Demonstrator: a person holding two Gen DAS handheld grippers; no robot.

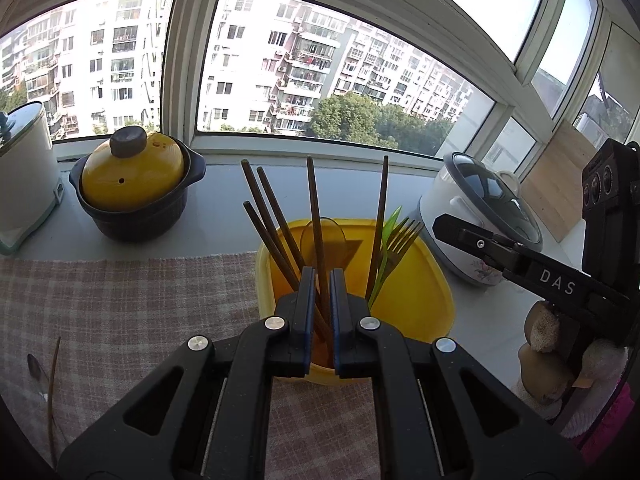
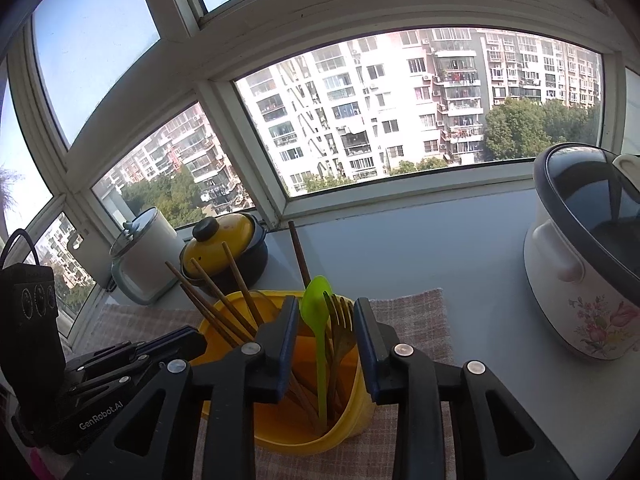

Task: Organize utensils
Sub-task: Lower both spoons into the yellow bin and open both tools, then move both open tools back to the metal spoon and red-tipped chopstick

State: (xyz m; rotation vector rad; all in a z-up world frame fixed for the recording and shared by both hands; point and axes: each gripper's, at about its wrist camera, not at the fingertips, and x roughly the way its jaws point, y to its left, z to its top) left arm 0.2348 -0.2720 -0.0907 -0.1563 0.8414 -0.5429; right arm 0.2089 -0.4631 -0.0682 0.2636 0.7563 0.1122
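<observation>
- Left gripper [image 1: 320, 300]: jaws narrow, clamped on one dark chopstick [image 1: 316, 216].
- Right gripper [image 2: 326, 332]: jaws wide, nothing held, around the container's near rim.
- Yellow container [image 1: 424, 300]: five chopsticks, one green spoon [image 2: 318, 320], one fork [image 1: 404, 236]; on checked cloth [image 1: 120, 300].

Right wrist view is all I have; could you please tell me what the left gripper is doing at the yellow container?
Observer: The left gripper is nearly closed around one brown chopstick that stands in the yellow container. I cannot tell whether it is actually pinched.
Operator: Thank you. Is any utensil lying outside the container?
Observer: Yes. In the left wrist view, a small spoon lies on the checked cloth at the far left, with a thin stick beside it.
</observation>
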